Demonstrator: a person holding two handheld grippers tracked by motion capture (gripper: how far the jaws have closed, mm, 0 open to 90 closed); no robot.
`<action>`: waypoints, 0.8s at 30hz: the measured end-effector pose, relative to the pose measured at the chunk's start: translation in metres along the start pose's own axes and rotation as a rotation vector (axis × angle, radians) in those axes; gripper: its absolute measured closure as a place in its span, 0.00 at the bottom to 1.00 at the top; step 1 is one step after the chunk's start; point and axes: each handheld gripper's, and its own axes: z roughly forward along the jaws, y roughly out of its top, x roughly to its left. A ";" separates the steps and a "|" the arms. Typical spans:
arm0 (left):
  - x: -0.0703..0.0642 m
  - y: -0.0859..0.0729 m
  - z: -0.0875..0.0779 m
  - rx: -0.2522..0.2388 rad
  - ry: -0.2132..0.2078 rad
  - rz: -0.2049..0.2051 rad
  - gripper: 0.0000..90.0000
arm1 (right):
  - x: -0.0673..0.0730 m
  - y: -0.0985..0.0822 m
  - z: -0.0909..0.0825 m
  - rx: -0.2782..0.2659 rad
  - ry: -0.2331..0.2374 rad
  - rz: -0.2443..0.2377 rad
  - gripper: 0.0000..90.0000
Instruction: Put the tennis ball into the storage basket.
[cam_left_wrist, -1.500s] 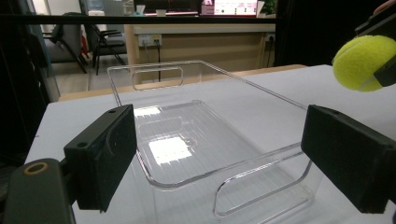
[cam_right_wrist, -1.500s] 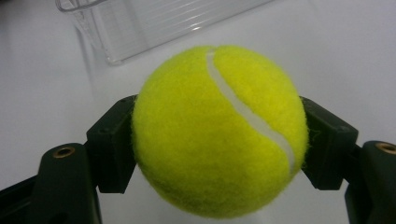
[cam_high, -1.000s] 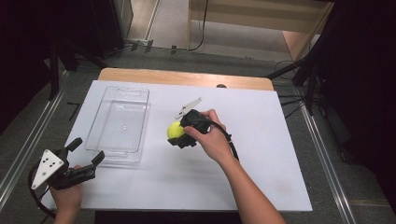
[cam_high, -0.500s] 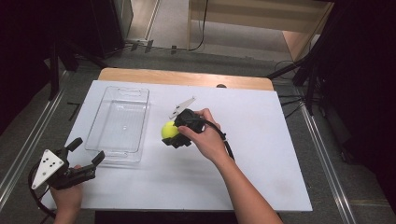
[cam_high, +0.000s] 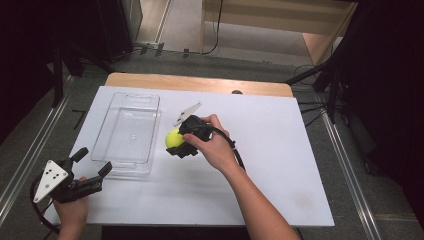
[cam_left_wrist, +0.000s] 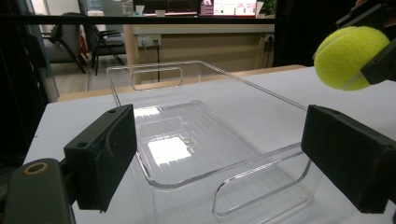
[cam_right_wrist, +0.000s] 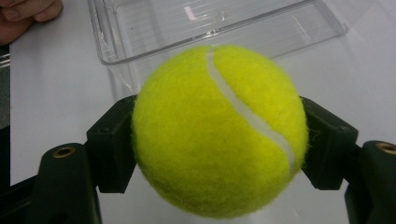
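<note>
A yellow tennis ball (cam_high: 173, 139) (cam_right_wrist: 219, 130) (cam_left_wrist: 348, 57) is clamped between the jaws of my right gripper (cam_high: 176, 143) (cam_right_wrist: 219, 140), held just right of the clear plastic bin (cam_high: 127, 131) (cam_left_wrist: 187, 140) (cam_right_wrist: 201, 28) and a little above the white table. The bin has nothing in it. My left gripper (cam_high: 91, 162) (cam_left_wrist: 233, 163) rests at the table's front left corner, jaws spread wide with nothing between them, facing the bin's near end.
The white table board (cam_high: 280, 150) has bare surface to the right and front. The grey three-cornered plate (cam_high: 187, 112) of the right gripper sticks out behind the ball. A wooden strip (cam_high: 200, 82) runs along the far edge.
My right gripper has carried the ball a little to the left, nearer the bin's right wall. The left gripper has stayed put.
</note>
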 end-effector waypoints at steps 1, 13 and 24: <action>0.000 0.000 0.000 -0.002 -0.001 0.000 0.12 | 0.000 0.001 0.000 0.000 0.002 -0.007 0.26; 0.000 0.000 0.000 -0.002 -0.002 -0.002 0.12 | 0.004 0.013 0.003 -0.002 0.012 -0.023 0.26; 0.000 0.000 0.000 -0.002 -0.002 -0.001 0.12 | 0.006 0.018 0.008 -0.006 0.017 -0.041 0.26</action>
